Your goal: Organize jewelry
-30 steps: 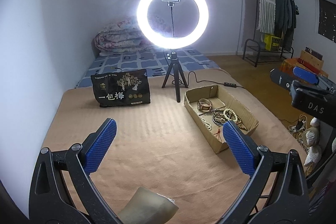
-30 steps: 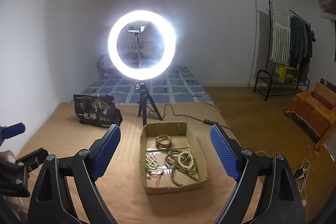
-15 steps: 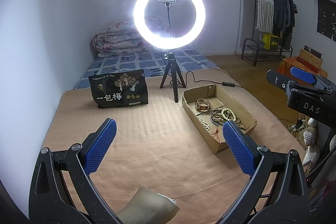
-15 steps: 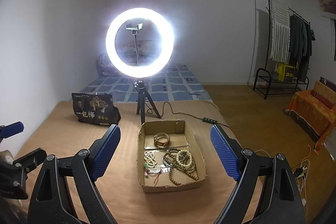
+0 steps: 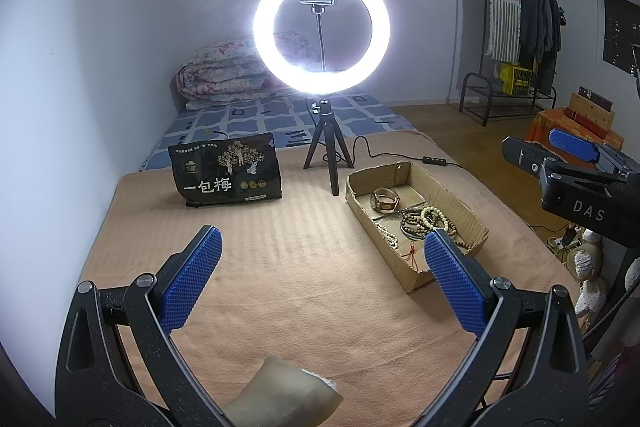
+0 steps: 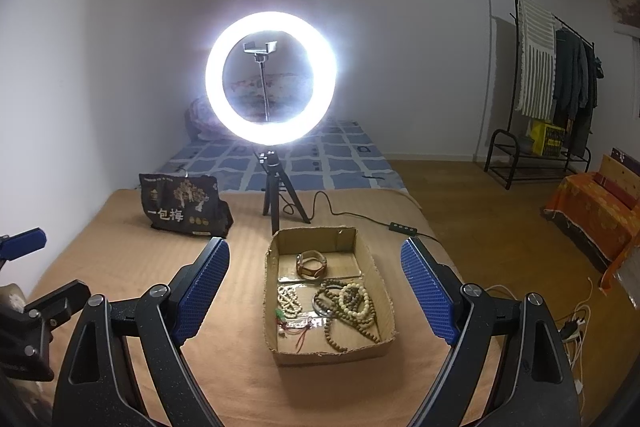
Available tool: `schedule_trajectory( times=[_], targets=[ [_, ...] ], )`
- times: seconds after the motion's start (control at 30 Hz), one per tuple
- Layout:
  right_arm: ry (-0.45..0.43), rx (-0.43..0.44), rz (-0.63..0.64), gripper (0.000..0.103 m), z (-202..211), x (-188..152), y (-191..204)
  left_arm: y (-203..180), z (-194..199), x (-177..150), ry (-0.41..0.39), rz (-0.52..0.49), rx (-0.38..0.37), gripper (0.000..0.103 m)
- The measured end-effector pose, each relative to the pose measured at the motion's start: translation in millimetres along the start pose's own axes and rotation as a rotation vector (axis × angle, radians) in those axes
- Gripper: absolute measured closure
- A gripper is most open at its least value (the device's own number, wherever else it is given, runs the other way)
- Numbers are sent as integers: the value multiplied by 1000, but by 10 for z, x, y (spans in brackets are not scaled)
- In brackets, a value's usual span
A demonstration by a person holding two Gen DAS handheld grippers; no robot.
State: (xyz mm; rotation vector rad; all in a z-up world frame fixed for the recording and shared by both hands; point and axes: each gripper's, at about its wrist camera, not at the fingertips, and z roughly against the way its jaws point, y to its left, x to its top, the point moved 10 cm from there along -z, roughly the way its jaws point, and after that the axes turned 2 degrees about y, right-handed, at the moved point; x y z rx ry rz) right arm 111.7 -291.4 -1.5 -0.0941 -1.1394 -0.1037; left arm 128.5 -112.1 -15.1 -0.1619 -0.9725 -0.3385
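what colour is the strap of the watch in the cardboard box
Tan brown, on the watch at the far end of the cardboard box; clearest in the right wrist view.

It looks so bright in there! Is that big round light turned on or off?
On. The ring light glows bright white all the way around on its little tripod, behind the cardboard box of beads.

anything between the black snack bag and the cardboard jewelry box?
Only the ring light's tripod, standing a bit behind the line from black bag to cardboard box; otherwise bare tan blanket. Clearest in the left wrist view.
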Motion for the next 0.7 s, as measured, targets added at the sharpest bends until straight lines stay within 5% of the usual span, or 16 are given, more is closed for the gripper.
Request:
schedule_trajectory(
  times=[0.7],
  targets=[
    [8, 5, -4, 15, -16, -44, -7, 39, 2, 1, -25, -23, 54, 0]
  ],
)
